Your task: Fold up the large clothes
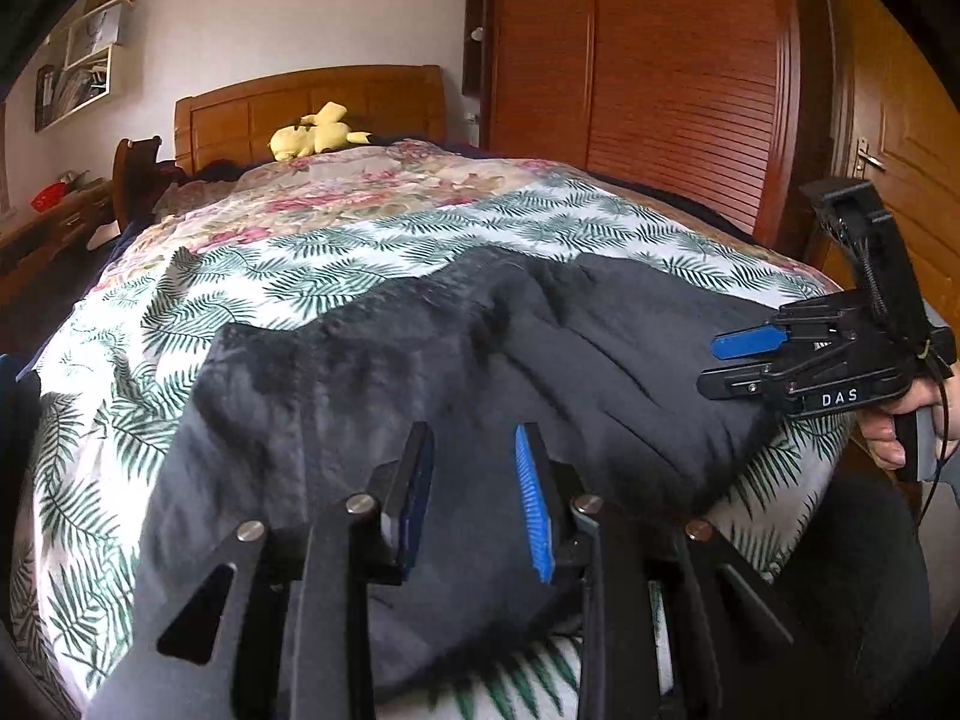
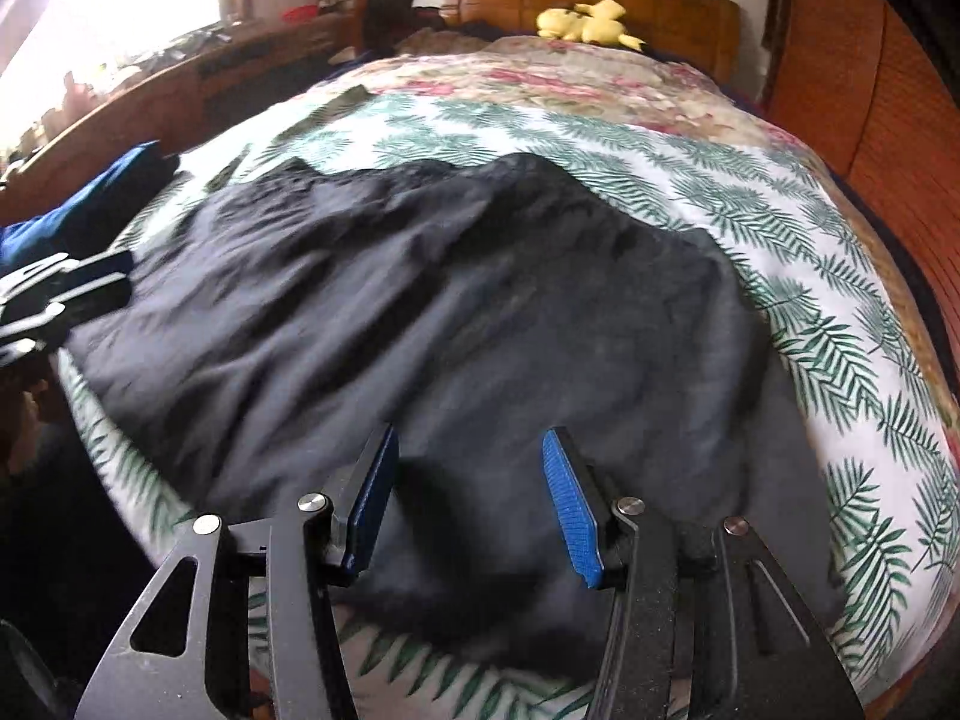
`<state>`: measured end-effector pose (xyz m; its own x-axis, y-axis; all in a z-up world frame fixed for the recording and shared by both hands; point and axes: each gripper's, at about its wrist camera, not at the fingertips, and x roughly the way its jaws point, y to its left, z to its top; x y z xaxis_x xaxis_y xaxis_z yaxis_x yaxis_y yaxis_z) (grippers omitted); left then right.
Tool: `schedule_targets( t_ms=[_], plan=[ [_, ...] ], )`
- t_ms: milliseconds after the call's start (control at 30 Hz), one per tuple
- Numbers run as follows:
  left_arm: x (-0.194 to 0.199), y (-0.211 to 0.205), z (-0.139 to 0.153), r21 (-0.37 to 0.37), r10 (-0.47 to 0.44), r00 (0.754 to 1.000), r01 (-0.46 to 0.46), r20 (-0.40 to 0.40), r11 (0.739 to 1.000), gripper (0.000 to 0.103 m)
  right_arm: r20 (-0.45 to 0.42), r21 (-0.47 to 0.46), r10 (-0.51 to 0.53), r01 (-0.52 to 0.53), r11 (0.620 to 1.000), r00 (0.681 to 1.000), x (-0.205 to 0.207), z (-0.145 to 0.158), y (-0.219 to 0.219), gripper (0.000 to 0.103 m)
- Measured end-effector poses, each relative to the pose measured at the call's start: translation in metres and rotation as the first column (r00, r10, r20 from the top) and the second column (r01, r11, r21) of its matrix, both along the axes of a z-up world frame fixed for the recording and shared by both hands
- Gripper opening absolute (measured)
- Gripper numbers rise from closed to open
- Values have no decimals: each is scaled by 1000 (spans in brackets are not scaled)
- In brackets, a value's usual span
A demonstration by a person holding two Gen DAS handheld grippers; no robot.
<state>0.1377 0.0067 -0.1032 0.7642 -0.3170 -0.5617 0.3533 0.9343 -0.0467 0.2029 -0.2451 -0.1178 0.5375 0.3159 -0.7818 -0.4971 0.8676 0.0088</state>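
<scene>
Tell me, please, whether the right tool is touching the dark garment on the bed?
Apart. The left wrist view shows the right tool hanging open above the dark garment, nothing between its fingers.

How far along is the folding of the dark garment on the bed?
Done: the dark garment lies spread on the leaf-print bedspread, apparently doubled over once. In hand: nothing; the left gripper and right gripper hover over its near edge, jaws open. Left: further folds into a compact stack.
</scene>
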Motion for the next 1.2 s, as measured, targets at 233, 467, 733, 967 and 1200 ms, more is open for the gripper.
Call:
schedule_targets(
  t_ms=[233, 467, 733, 967, 1200],
  plan=[
    [-11, -11, -14, -10, -26, 999, 25, -35, 1000, 27, -36, -30, 43, -44, 999, 998, -11, -23, 18, 53],
    [-17, -29, -22, 3, -75, 996, 75, -51, 997, 27, -33, -15, 27, -27, 1000, 999, -10, -27, 15, 54],
    [-20, -42, -32, 32, -102, 992, 105, -78, 994, 28, 57, -64, -86, 89, 994, 995, -22, 2, -29, 54],
    [-19, -43, -34, 38, -104, 991, 107, -82, 994, 29, 71, -64, -239, 243, 968, 969, -25, 9, -87, 64],
    [-17, -42, -36, 39, -104, 991, 108, -85, 993, 29, 38, -46, -328, 330, 943, 944, -20, 0, -119, 77]
  ],
)
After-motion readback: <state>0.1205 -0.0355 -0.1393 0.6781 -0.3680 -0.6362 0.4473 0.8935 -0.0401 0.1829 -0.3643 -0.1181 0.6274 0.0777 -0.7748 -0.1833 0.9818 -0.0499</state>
